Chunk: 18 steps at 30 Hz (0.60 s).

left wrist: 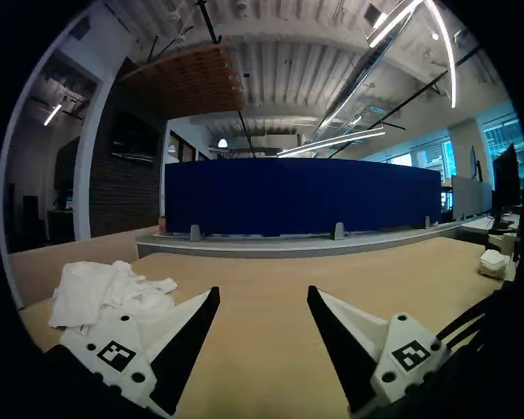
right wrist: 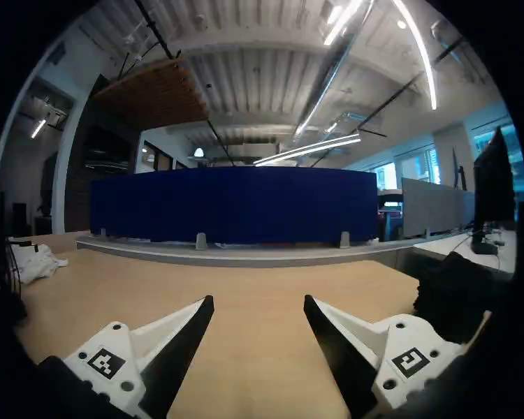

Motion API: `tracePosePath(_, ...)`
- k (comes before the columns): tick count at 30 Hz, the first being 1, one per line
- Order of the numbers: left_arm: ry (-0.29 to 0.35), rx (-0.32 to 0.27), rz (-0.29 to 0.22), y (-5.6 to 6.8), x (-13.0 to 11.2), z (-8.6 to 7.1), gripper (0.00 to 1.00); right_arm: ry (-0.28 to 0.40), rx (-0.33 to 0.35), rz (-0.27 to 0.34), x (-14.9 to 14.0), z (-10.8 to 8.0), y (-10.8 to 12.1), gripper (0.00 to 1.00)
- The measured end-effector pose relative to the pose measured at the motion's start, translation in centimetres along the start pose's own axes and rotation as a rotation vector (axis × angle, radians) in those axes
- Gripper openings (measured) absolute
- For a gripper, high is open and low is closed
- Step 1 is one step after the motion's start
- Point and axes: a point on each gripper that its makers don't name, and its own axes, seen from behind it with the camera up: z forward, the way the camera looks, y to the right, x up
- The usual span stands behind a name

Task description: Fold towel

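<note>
**One towel crumpled on the table, both grippers spread and empty**

You have one white towel (left wrist: 108,293) to work with. It lies in a crumpled heap on the pale wooden table (left wrist: 276,269). In the left gripper view it sits to the left, just behind and beside the left finger. In the right gripper view the same towel (right wrist: 35,261) lies far off at the left edge.

You hold two grippers. Your left gripper (left wrist: 263,290) has its two fingers spread wide with bare tabletop between them, gripping nothing. Your right gripper (right wrist: 258,298) is the same: two fingers parted, nothing between them, well apart from the towel.

Further out, one small white stack (left wrist: 494,262) rests at the table's right edge in the left gripper view. One dark bundle (right wrist: 452,293) sits at the right in the right gripper view; what it is, you cannot tell.

One long blue partition (left wrist: 297,197) closes the table's far side. One monitor (left wrist: 506,183) stands to the right. Overhead run bright light strips (left wrist: 332,143) and one wooden ceiling panel (left wrist: 182,80).
</note>
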Motion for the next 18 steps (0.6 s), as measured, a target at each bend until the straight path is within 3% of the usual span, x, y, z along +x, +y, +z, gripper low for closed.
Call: tracePosePath(18, 0.000, 0.000, 0.000, 0.01, -0.02, -0.06, 0.93, 0.000, 0.000, 0.001, -0.13, -0.39, -0.04, 1.00)
